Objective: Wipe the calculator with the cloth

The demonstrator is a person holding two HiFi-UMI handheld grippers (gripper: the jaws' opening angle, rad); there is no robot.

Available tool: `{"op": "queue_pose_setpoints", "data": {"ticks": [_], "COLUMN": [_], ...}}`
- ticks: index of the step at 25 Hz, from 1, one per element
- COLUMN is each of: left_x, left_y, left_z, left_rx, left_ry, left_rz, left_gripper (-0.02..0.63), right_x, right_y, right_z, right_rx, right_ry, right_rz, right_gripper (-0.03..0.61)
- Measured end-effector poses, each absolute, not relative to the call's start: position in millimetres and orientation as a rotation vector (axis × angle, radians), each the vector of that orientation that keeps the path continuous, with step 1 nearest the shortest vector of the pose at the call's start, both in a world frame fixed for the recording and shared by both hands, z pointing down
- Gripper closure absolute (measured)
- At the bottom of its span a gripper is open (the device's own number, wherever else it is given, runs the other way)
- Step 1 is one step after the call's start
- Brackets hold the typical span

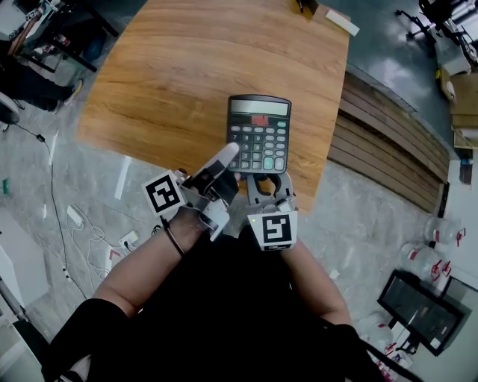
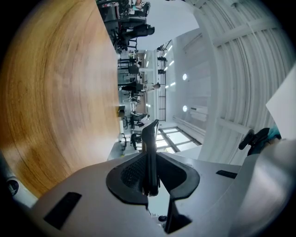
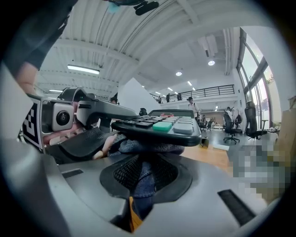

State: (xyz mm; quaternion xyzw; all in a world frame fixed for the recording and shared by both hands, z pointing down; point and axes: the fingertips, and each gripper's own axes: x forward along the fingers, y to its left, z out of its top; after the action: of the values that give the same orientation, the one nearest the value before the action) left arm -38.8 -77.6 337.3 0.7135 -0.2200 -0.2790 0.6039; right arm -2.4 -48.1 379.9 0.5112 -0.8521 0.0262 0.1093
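I hold a dark grey calculator in the air over the near edge of the wooden table, keys up. My left gripper is shut on its lower left edge. In the left gripper view the calculator stands edge-on between the pads. My right gripper sits just below its near edge. In the right gripper view a blue cloth is pinched between the jaws and bunches up against the underside of the calculator. The left gripper shows there at the left.
A white box lies at the table's far right corner. Wooden planks lie on the floor right of the table. Cables and plugs are scattered at the left, a black monitor at the lower right.
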Motion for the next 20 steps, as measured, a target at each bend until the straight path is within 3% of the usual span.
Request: {"op": "queue_pose_setpoints", "data": {"ticks": [13, 20], "left_x": [-37.4, -38.8], "left_y": [-72.1, -75.6], "left_z": [336.8, 338.1], "left_rx": [1.660, 1.635], "left_ry": [-0.471, -0.481], "left_rz": [-0.645, -0.654], "left_gripper": [0.545, 0.545], "right_x": [88.8, 78.1], "right_y": [-91.8, -104.6], "right_z": [363.9, 365.2], "right_rx": [1.791, 1.733], "right_ry": [-2.313, -2.342], "right_rz": [-0.019, -0.071], "right_gripper": [0.522, 0.520]}}
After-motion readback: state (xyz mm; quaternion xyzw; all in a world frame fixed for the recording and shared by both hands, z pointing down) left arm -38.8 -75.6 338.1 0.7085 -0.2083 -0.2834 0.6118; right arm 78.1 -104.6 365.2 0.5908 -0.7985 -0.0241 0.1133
